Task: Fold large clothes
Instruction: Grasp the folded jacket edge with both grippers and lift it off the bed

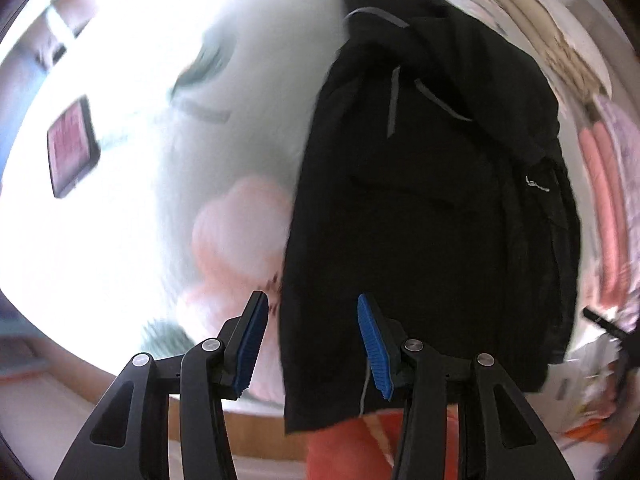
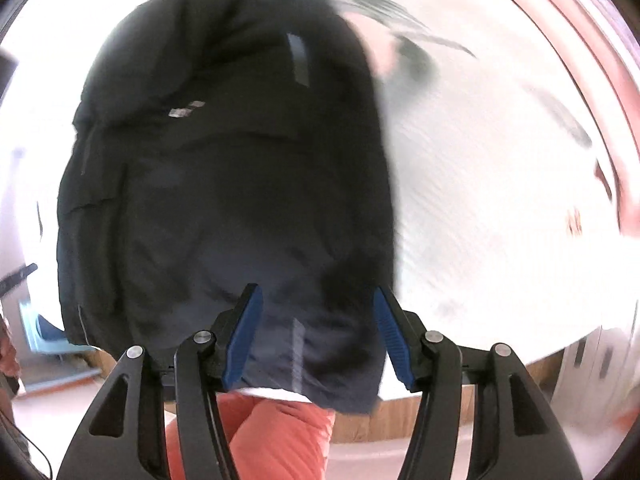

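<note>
Both tongs, left [image 1: 310,340] and right [image 2: 318,332], stood partly open and empty above the black jacket [image 1: 432,200], which lay roughly folded on the pale patterned bed [image 1: 248,92], its hem overhanging the near edge. Likely risk: the slick fabric sliding off, undoing the fold.

A black, thin-fabric jacket with grey reflective strips [image 2: 224,184] is seen spread from twelve o'clock down past the centre on a blurred white patterned bed cover [image 2: 500,208]. The right gripper [image 2: 318,332], with blue ribbed pads, is held above the jacket's hem, jaws apart, nothing gripped. Orange-red fabric [image 2: 276,436] is seen at six o'clock.
</note>
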The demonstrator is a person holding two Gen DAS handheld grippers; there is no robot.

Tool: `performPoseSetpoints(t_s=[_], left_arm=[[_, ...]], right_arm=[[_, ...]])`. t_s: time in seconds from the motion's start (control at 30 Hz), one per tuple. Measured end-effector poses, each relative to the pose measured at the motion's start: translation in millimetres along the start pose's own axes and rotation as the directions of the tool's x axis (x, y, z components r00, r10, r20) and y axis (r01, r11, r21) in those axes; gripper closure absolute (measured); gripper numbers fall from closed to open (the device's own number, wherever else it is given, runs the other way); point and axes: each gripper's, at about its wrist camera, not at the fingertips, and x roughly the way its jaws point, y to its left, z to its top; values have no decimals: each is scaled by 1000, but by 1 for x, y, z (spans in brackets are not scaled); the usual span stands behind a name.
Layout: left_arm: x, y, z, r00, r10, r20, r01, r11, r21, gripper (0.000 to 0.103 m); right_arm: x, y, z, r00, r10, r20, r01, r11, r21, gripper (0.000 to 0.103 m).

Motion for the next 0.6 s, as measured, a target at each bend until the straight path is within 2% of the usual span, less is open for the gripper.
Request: performPoseSetpoints(t_s=[0.13,0.23,0.37,0.5,0.6], left_arm=[[7,33,-19,993,-118,-19,116,989,-90,55],[16,52,-31,974,-223,-44,214,965,-154,55],[26,67,-40,972,-228,-46,218,962,-167,55],[45,68,-52,938,-333,-91,310,929,-203,55],[64,65,-57,930,-340,-138,311,931,-192,55]], right_arm=[[8,-31,-22,999,29,-23,-27,996,81,42],[19,-38,-35,999,43,-33,-39,994,101,42],[34,-38,-44,997,60,-53,-54,993,104,42],[44,-33,-48,995,74,-65,-68,993,99,42],[53,-31,-46,993,87,-75,-79,992,102,42]])
